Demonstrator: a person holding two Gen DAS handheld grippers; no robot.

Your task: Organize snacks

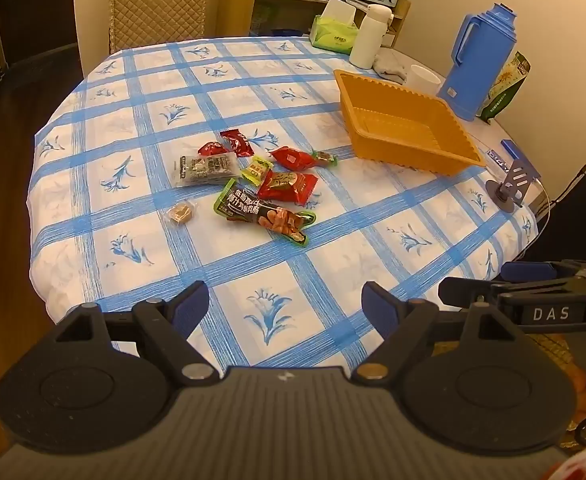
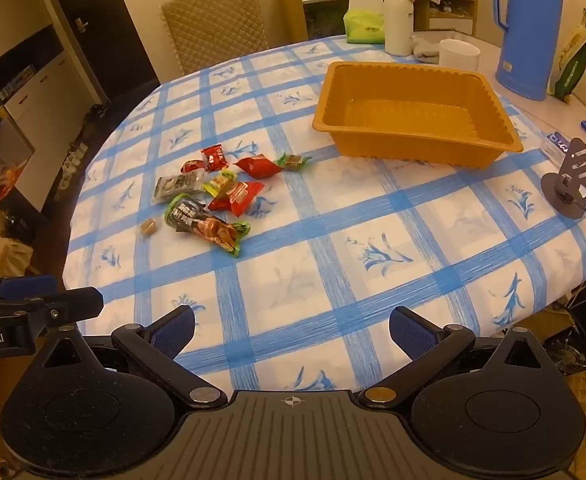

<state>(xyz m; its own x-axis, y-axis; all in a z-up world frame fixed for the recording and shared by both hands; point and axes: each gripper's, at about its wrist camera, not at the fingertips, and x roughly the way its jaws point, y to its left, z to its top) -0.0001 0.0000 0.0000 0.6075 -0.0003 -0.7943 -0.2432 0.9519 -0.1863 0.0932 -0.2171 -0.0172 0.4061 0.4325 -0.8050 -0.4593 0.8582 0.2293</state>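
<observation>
Several wrapped snacks lie in a loose pile on the blue-checked tablecloth: a long green pack (image 1: 263, 214) (image 2: 205, 224), red packets (image 1: 287, 187) (image 2: 237, 196), a grey pack (image 1: 205, 169) (image 2: 175, 186) and a small brown candy (image 1: 179, 213) (image 2: 149, 227). An orange tray (image 1: 407, 122) (image 2: 413, 114) stands empty, to the right of the pile and farther back. My left gripper (image 1: 285, 308) and right gripper (image 2: 291, 330) are both open and empty, hovering over the table's near edge, well short of the snacks.
A blue thermos (image 1: 481, 60) (image 2: 527, 28), a white bottle (image 1: 369, 36) (image 2: 399, 18), a white cup (image 2: 459, 54), a green tissue pack (image 1: 333, 34) and a green bag (image 2: 573, 56) stand behind the tray. A small dark metal stand (image 1: 511, 184) (image 2: 571, 182) sits near the right edge. A quilted chair (image 2: 213, 24) is beyond the table.
</observation>
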